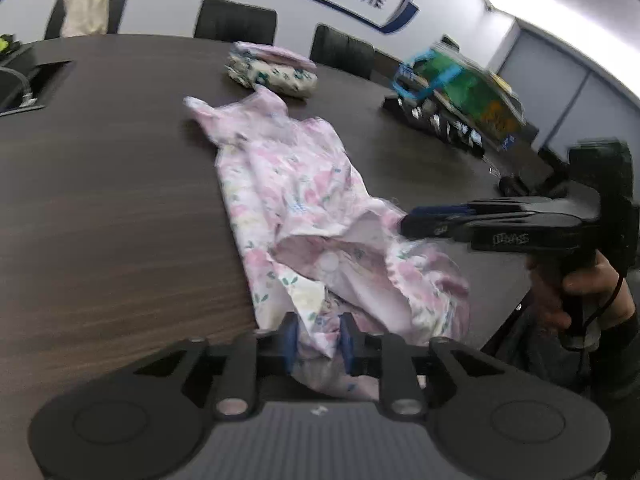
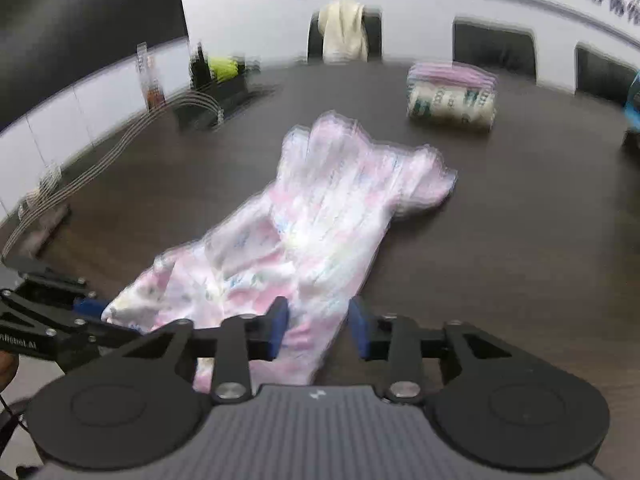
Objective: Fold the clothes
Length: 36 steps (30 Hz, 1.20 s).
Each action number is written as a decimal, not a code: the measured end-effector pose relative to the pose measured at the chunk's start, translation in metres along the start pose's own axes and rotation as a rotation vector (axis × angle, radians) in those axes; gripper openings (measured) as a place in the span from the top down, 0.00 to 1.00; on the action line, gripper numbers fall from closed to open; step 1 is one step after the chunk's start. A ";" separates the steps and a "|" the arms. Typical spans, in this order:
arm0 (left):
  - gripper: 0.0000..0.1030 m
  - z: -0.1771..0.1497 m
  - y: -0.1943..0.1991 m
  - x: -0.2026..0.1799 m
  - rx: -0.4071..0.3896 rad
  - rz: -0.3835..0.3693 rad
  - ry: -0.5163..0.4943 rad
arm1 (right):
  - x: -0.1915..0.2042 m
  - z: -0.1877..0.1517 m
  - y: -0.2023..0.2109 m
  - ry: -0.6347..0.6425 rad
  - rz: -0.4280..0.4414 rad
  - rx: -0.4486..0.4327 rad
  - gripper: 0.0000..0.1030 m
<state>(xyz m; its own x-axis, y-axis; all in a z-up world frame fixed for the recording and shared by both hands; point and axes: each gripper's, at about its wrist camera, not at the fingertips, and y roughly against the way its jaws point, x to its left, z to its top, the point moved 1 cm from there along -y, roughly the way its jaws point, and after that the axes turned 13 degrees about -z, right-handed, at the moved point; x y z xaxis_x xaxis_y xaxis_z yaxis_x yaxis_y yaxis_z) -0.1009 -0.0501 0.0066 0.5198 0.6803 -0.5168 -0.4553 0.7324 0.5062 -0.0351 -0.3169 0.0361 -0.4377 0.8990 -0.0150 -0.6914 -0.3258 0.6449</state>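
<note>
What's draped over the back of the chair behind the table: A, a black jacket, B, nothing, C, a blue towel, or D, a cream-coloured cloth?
D: a cream-coloured cloth hangs over the back of the dark chair beyond the table.

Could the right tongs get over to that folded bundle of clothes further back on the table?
Probably yes: bare table lies between the right tongs and the folded bundle. But the pink dress sits between their pads.

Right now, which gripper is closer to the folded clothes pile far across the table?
Hard to say; neither is near. Left gripper and right gripper both sit at the pink dress's near hem, far from the pile.
</note>
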 end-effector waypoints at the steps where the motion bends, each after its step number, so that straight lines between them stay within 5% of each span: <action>1: 0.75 0.000 0.008 0.001 -0.023 -0.017 0.002 | -0.001 0.000 0.010 -0.001 0.023 -0.030 0.65; 6: 0.57 0.007 -0.001 -0.003 -0.067 -0.166 -0.061 | 0.026 -0.013 0.025 0.036 0.165 -0.059 0.65; 8: 0.56 0.011 -0.022 -0.008 -0.026 -0.150 -0.087 | 0.037 -0.019 0.017 0.043 0.169 -0.041 0.64; 11: 0.74 0.013 -0.039 -0.006 0.036 -0.069 -0.081 | 0.046 -0.028 0.004 0.024 0.150 -0.011 0.70; 12: 0.88 0.010 -0.038 -0.005 0.042 -0.059 -0.083 | 0.049 -0.032 0.001 0.027 0.114 -0.009 0.74; 15: 0.86 0.003 -0.028 0.004 0.007 -0.058 -0.053 | 0.054 -0.038 -0.006 0.028 0.018 -0.027 0.77; 17: 0.83 -0.001 -0.012 0.006 -0.031 -0.074 -0.055 | 0.053 -0.037 -0.001 0.019 0.027 -0.046 0.76; 19: 0.59 -0.005 0.006 0.007 -0.063 -0.096 -0.072 | 0.045 -0.040 0.019 0.028 0.067 -0.127 0.72; 21: 0.48 -0.009 0.019 0.005 -0.080 -0.133 -0.114 | 0.036 -0.045 0.042 0.058 0.137 -0.193 0.64; 24: 0.46 -0.013 0.013 -0.003 -0.042 -0.205 -0.175 | 0.037 -0.056 0.062 0.164 0.239 -0.201 0.46; 30: 0.41 -0.013 -0.026 -0.017 0.081 -0.154 -0.312 | 0.060 -0.074 0.046 0.428 0.239 -0.156 0.44; 33: 0.41 -0.014 -0.028 -0.015 0.082 -0.144 -0.327 | 0.062 -0.072 0.034 0.483 0.242 -0.133 0.50; 35: 0.41 -0.014 -0.027 -0.017 0.074 -0.117 -0.352 | 0.061 -0.066 0.027 0.490 0.258 -0.122 0.76; 36: 0.41 -0.014 -0.026 -0.019 0.062 -0.099 -0.377 | 0.059 -0.063 0.025 0.482 0.272 -0.117 0.80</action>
<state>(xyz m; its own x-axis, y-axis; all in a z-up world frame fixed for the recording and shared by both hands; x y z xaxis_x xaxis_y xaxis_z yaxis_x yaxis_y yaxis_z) -0.1090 -0.0820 -0.0063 0.7936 0.5395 -0.2812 -0.3506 0.7833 0.5134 -0.1139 -0.2902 0.0031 -0.8033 0.5514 -0.2252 -0.5638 -0.5821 0.5859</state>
